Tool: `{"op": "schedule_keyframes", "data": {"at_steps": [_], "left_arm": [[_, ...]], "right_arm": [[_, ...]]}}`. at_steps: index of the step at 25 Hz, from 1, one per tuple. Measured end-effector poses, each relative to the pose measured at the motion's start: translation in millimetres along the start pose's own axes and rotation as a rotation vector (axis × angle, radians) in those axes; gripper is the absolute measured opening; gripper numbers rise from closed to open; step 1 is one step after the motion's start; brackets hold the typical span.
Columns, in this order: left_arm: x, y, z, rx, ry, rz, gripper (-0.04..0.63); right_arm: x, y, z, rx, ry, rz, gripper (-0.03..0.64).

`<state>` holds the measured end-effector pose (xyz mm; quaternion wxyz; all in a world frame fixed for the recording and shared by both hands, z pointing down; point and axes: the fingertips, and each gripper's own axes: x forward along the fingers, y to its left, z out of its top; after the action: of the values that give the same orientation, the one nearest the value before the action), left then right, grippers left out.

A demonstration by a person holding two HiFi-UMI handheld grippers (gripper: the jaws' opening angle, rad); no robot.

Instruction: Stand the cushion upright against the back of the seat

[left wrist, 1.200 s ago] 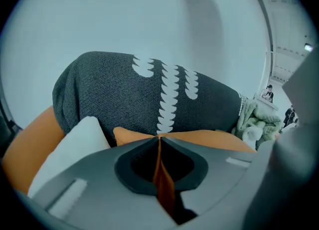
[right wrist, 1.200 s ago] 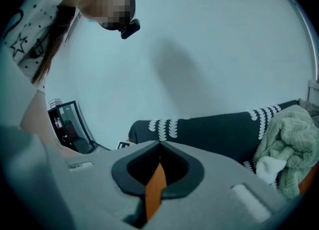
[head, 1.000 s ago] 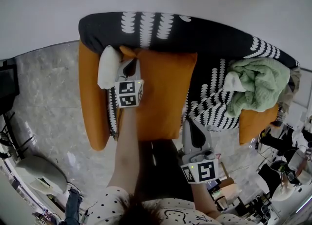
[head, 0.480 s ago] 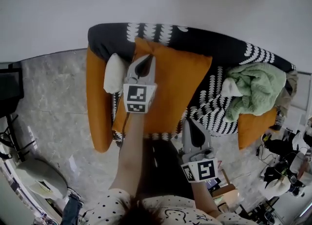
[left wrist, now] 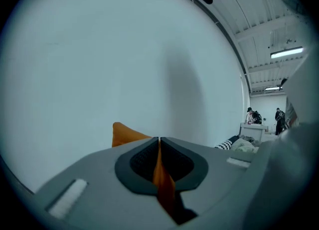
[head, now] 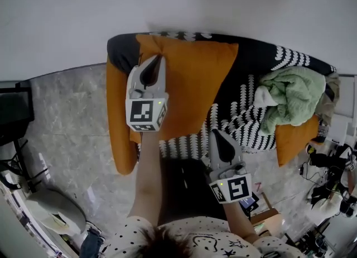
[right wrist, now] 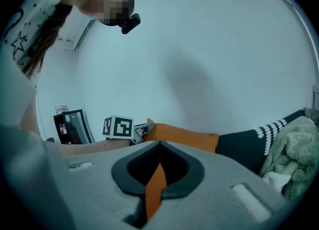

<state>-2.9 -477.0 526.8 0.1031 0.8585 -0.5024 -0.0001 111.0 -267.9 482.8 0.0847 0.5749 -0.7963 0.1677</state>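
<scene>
The orange cushion point(head: 192, 86) stands tilted up on the sofa seat, its top edge at the black, white-patterned sofa back point(head: 262, 58). My left gripper point(head: 154, 61) is shut on the cushion's upper left edge. In the left gripper view a fold of orange fabric point(left wrist: 160, 172) is pinched between the closed jaws, and a cushion corner point(left wrist: 127, 135) pokes up behind them. My right gripper point(head: 215, 135) is shut on the cushion's lower right corner, with orange fabric point(right wrist: 155, 184) caught in its jaws. The right gripper view also shows the cushion's top edge point(right wrist: 184, 137) and the left gripper's marker cube point(right wrist: 118, 127).
A green blanket point(head: 293, 98) is heaped on the right of the seat. Orange armrests point(head: 120, 128) point(head: 293, 142) close off both ends of the sofa. A white wall rises behind it and grey marble floor point(head: 67, 139) lies to the left. A dark shelf point(head: 14, 114) stands at far left.
The cushion has swung up from lying flat on the seat to leaning at the back. The left gripper rose with its edge, the right a little. The white pillow is now hidden.
</scene>
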Motion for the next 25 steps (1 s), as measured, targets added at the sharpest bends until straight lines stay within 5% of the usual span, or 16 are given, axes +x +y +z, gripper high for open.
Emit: {"op": "schedule_keyframes", "data": {"at_steps": [10, 16, 25], "left_arm": [[-25.4, 8.1, 28.5, 0.015, -0.070, 0.022, 0.012], [-9.5, 46.4, -14.5, 0.032, 0.001, 0.095, 0.011], [10.4, 68.8, -48.1, 0.037, 0.107, 0.066, 0.015]], "right_arm": [[-1.7, 22.7, 15.7, -0.026, -0.032, 0.037, -0.003], [-1.5, 22.6, 13.1, -0.028, -0.020, 0.037, -0.002], [6.4, 21.0, 15.3, -0.025, -0.014, 0.029, -0.002]]}}
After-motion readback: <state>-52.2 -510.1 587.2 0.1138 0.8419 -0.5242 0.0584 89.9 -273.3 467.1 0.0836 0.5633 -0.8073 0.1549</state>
